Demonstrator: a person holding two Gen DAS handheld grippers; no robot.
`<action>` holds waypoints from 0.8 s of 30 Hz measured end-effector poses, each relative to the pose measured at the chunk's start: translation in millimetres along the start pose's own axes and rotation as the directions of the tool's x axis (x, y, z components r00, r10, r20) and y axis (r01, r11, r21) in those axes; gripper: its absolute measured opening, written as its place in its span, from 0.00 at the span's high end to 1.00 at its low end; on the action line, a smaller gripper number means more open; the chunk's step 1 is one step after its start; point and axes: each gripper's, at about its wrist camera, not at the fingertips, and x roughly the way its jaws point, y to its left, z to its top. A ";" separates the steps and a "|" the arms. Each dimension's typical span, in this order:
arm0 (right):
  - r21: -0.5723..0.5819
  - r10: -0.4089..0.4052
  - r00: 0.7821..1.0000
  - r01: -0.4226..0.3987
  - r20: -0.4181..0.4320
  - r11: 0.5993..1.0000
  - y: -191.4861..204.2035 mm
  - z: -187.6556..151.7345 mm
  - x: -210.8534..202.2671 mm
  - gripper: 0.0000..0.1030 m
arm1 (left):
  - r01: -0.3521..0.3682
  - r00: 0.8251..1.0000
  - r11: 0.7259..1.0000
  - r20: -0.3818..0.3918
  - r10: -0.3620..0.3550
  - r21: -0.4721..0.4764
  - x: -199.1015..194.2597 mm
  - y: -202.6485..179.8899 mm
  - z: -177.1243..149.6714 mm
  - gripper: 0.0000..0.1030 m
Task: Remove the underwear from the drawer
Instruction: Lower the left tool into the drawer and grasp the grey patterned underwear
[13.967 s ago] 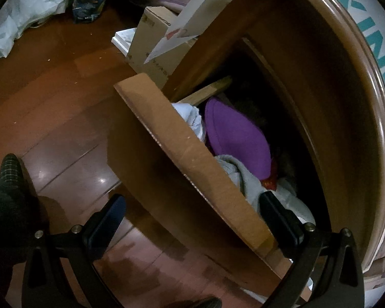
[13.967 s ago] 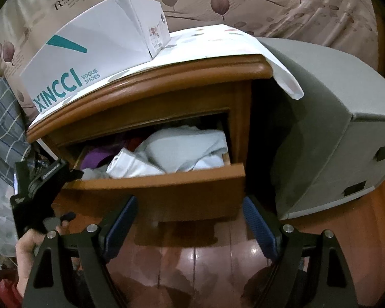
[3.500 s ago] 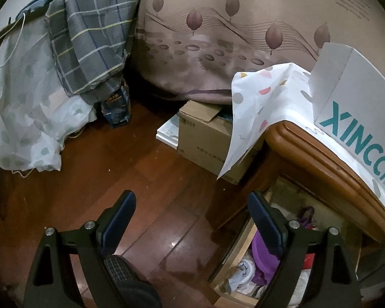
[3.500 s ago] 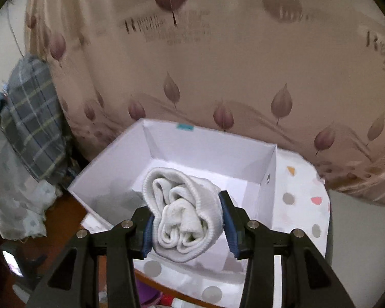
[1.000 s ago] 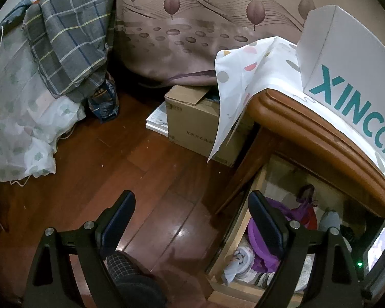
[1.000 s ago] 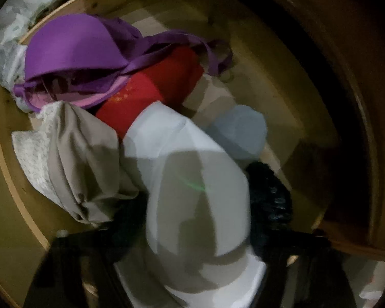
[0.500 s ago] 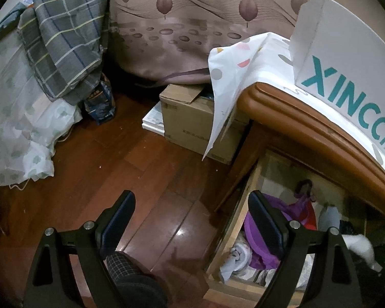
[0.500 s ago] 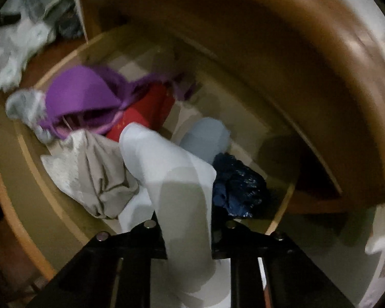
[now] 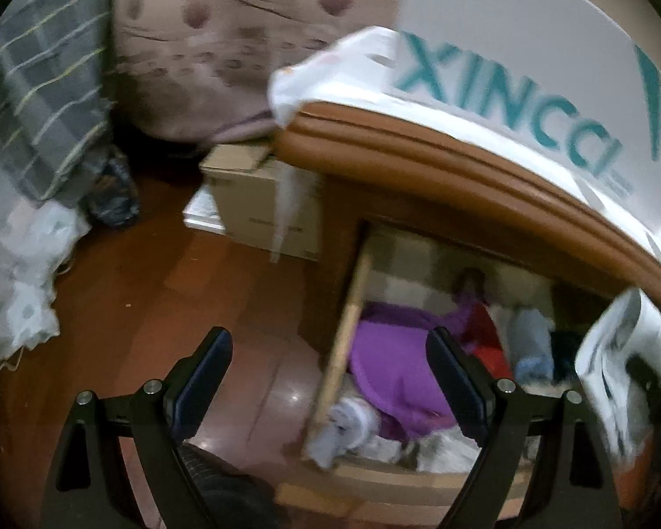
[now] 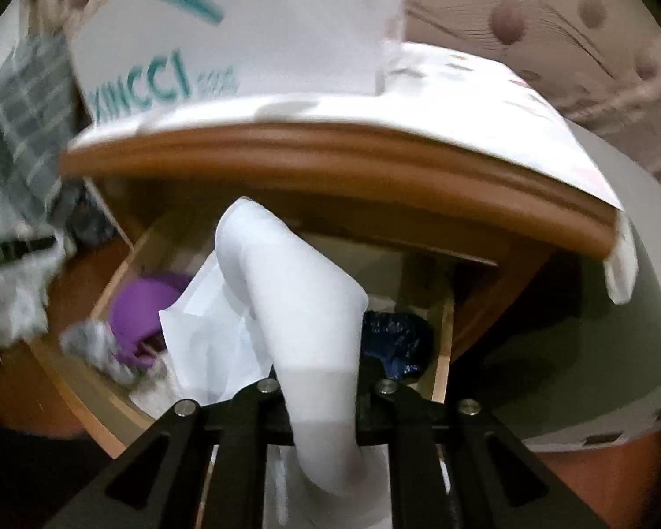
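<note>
Right wrist view shows my right gripper (image 10: 321, 401) pinched tight on a white underwear piece (image 10: 299, 308), which I hold above the open drawer (image 10: 110, 282). On the left wrist view my left gripper (image 9: 330, 370) stands wide with nothing in it, over the drawer's left edge and the floor (image 9: 154, 291)

A white XINCCI shoebox (image 9: 529, 57) sits on top of the wooden nightstand (image 9: 440, 163), on a white dotted cloth (image 10: 484, 101) that hangs over the edges. A cardboard box (image 9: 260, 203) is on the dark wood floor (image 9: 163, 282) just beside the nightstand. A grey plaid cloth (image 9: 39, 101) hangs at the left, and there's leaf-print fabric (image 9: 224, 39) behind everything.
</note>
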 end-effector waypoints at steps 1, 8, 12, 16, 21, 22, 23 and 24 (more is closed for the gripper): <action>0.021 0.011 1.000 -0.011 0.011 1.000 -2.9 0.3 -3.7 0.89 | 0.024 1.000 1.000 -0.016 -0.024 0.011 2.0 -5.1 -1.6 0.15; 0.146 0.087 0.996 -0.091 0.038 0.985 -23.0 2.6 -10.5 0.89 | 0.213 0.970 0.969 -0.144 -0.195 0.123 10.7 -47.9 -19.3 0.15; 0.174 0.108 0.993 -0.114 0.045 0.978 -29.9 5.1 -12.3 0.89 | 0.281 0.947 0.939 -0.216 -0.237 0.199 14.2 -77.8 -30.3 0.15; 0.203 0.099 0.994 -0.104 0.035 0.974 -42.6 3.1 -18.3 0.89 | 0.313 0.921 0.925 -0.308 -0.239 0.216 30.3 -101.5 -36.3 0.15; 0.220 0.086 0.996 -0.092 0.036 0.971 -52.0 2.0 -23.6 0.89 | 0.323 0.890 0.927 -0.394 -0.228 0.191 56.0 -120.6 -40.7 0.15; 0.225 0.081 0.996 -0.088 0.038 0.970 -55.1 2.7 -24.4 0.89 | 0.322 0.886 0.927 -0.406 -0.224 0.191 59.8 -123.0 -41.8 0.15; 0.231 0.080 0.996 -0.087 0.041 0.969 -57.3 3.0 -25.8 0.89 | 0.322 0.882 0.926 -0.416 -0.219 0.195 64.7 -127.7 -43.3 0.15; 0.239 0.088 0.995 -0.096 0.044 0.966 -59.9 3.4 -27.0 0.89 | 0.319 0.880 0.927 -0.424 -0.212 0.198 67.8 -130.1 -44.7 0.15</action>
